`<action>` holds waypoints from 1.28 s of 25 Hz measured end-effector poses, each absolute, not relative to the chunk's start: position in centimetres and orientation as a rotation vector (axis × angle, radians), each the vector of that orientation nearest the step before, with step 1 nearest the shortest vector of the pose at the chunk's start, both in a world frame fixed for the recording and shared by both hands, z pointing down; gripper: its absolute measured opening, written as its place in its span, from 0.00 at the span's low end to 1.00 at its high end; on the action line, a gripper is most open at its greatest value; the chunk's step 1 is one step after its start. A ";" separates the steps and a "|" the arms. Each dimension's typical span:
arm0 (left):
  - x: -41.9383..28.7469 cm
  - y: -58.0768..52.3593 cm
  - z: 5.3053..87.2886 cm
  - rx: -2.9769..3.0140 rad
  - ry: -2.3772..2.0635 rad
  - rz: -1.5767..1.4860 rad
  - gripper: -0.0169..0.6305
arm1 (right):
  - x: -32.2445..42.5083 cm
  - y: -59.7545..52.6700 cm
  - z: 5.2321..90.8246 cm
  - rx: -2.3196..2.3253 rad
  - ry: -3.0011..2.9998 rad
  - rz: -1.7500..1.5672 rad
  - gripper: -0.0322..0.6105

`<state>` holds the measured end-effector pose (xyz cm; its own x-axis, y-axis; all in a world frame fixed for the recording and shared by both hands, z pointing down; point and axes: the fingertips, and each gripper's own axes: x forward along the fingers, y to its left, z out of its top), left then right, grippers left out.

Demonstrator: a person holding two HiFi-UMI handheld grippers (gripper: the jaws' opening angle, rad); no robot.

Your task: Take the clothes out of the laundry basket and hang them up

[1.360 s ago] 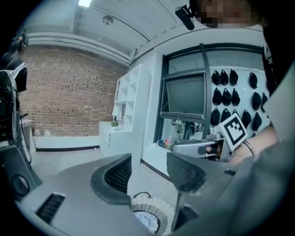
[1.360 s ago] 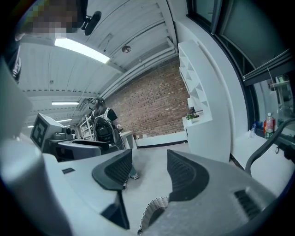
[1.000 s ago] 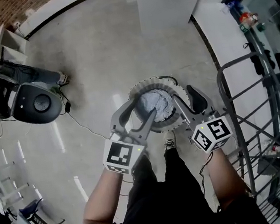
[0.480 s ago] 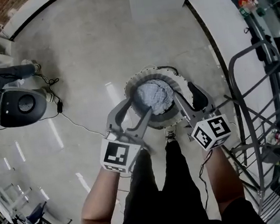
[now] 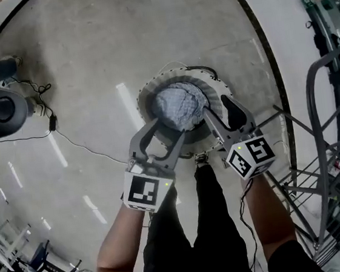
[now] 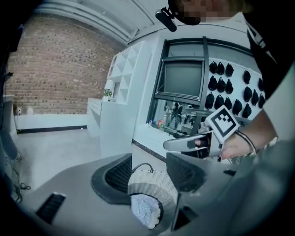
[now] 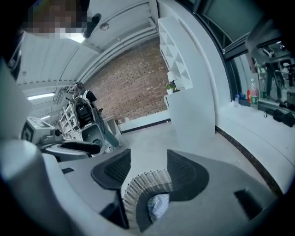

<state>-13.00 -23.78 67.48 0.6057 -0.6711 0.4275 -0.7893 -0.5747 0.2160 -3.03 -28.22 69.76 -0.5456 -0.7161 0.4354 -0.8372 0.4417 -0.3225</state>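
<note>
Holding both pairs of fingers (image 5: 175, 151) released and wide apart, grasping nothing. Hovering the left gripper (image 5: 170, 130) and the right gripper (image 5: 215, 107) side by side over the round white woven laundry basket (image 5: 178, 73) on the pale polished floor (image 5: 88, 62). Seeing from the head the crumpled pale blue-grey clothes (image 5: 180, 103) filling the basket's mouth, seemingly not yet touched. Noting the grey metal drying rack (image 5: 314, 85) standing close on the right.

Looking along the left gripper: finding the dark ribbed faces well apart, framing the basket's woven wall and the bundle below, with only air between them.

Looking along the right gripper: finding the same open gap, with the fluted rim and a scrap of cloth lying beneath it.

Judging this as the reach for a first garment. Risking a pinch on the woven rim rather than the fabric, so dragging or tipping what looks a light basket. Risking a knock between the two grippers in so narrow a mouth. Risking a hold on one loose fold, so losing the garment on the lift or hauling out the whole wad at once.
</note>
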 end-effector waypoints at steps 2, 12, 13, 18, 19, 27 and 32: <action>-12.6 -23.9 70.3 2.429 -1.152 0.432 0.38 | -3.0 -28.5 73.2 1.330 -2.436 0.784 0.44; -11.1 -23.5 79.5 2.398 -1.115 0.437 0.38 | -3.4 -27.3 86.5 1.232 -2.345 0.880 0.45; -10.9 -23.4 80.1 2.401 -1.113 0.440 0.38 | -3.4 -27.3 87.7 1.225 -2.337 0.891 0.45; -10.8 -23.4 83.4 2.411 -1.112 0.460 0.37 | -3.3 -27.5 93.7 1.200 -2.297 0.943 0.45; -10.9 -23.4 83.9 2.409 -1.114 0.461 0.37 | -3.4 -27.7 94.8 1.196 -2.289 0.957 0.45; -11.6 -23.6 87.7 2.407 -1.119 0.500 0.37 | -4.1 -29.4 102.7 1.173 -2.237 1.015 0.46; -11.9 -23.6 89.4 2.412 -1.100 0.512 0.37 | -4.2 -29.8 108.0 1.141 -2.178 1.029 0.46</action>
